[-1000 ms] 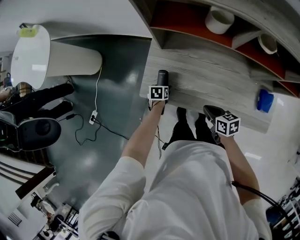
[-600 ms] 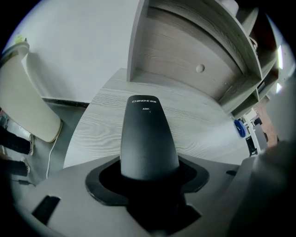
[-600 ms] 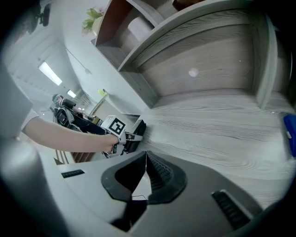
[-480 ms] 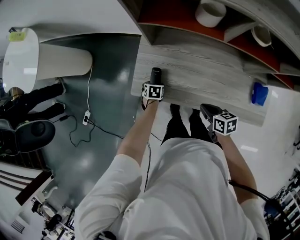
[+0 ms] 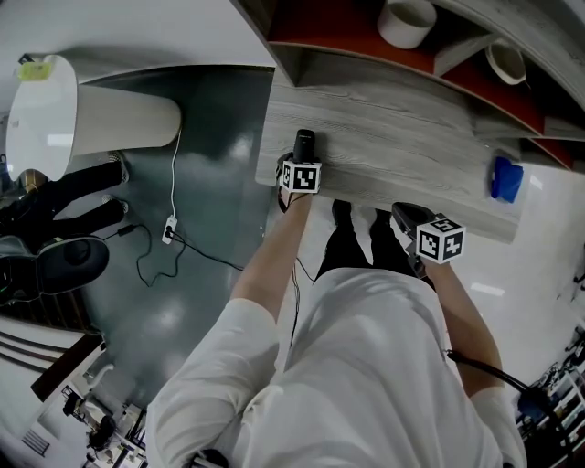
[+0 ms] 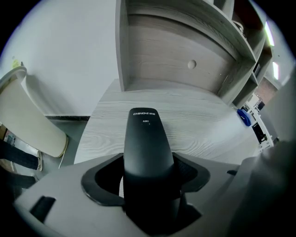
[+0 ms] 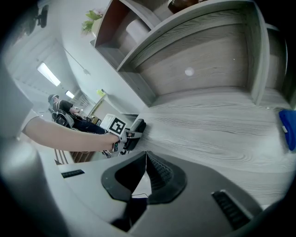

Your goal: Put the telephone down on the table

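Note:
The black telephone handset (image 5: 303, 145) lies lengthwise near the left front corner of the grey wood table (image 5: 402, 151). My left gripper (image 5: 302, 163) is around its near end, and its jaws are opening. In the left gripper view the handset (image 6: 145, 139) fills the gap between the jaws, and the pads still look laid against its sides. My right gripper (image 5: 409, 218) hangs at the table's front edge, off to the right. It is shut with nothing in it (image 7: 145, 159). From there I also see the handset (image 7: 135, 131) in the left gripper (image 7: 126, 135).
A blue object (image 5: 505, 179) sits at the table's right end. Shelves above the table hold a white bowl (image 5: 407, 20) and a cup (image 5: 505, 64). A white chair (image 5: 55, 110) and a floor cable (image 5: 174, 228) are on the left.
The left gripper and handset hold the same place on the table as half a second ago. The right gripper has not moved.

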Demonstrator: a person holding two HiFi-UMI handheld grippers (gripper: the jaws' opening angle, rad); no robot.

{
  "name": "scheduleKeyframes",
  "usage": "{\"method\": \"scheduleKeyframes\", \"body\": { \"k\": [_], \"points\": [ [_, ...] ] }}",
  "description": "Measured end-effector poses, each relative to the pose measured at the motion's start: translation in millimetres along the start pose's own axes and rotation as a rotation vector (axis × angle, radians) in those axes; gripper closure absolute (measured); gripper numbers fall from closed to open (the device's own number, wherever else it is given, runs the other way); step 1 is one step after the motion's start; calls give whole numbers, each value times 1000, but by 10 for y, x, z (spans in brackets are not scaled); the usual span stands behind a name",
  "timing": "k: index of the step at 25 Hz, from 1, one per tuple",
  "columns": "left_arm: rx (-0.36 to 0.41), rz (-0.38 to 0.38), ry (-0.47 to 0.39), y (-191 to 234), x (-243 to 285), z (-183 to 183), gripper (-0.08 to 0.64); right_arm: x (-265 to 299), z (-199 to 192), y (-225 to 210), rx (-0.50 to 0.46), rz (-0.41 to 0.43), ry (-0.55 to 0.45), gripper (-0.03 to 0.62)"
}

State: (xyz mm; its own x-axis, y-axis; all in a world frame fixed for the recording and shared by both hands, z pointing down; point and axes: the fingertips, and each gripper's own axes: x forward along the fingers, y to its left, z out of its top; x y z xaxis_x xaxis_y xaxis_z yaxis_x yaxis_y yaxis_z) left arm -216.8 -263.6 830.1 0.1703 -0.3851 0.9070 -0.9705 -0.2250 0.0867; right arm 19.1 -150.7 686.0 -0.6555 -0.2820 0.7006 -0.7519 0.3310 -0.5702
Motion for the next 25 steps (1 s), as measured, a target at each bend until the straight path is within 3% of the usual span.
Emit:
{"method": "scheduleKeyframes", "body": {
  "k": [5, 13, 23, 25],
  "points": [
    [3, 42, -59, 86, -117, 134, 238, -33, -5, -14, 0, -3, -12, 575],
    [29, 46, -150, 134, -496, 270, 235, -97, 29, 87, -25, -7, -49, 575],
    [0, -7, -254, -22, -1034, 129, 239, -267, -141, 224, -44, -26, -105, 575],
    [5, -18, -284, -117, -1205, 80, 282, -322, -177, 234, -46, -33, -121, 575]
  ]
}}
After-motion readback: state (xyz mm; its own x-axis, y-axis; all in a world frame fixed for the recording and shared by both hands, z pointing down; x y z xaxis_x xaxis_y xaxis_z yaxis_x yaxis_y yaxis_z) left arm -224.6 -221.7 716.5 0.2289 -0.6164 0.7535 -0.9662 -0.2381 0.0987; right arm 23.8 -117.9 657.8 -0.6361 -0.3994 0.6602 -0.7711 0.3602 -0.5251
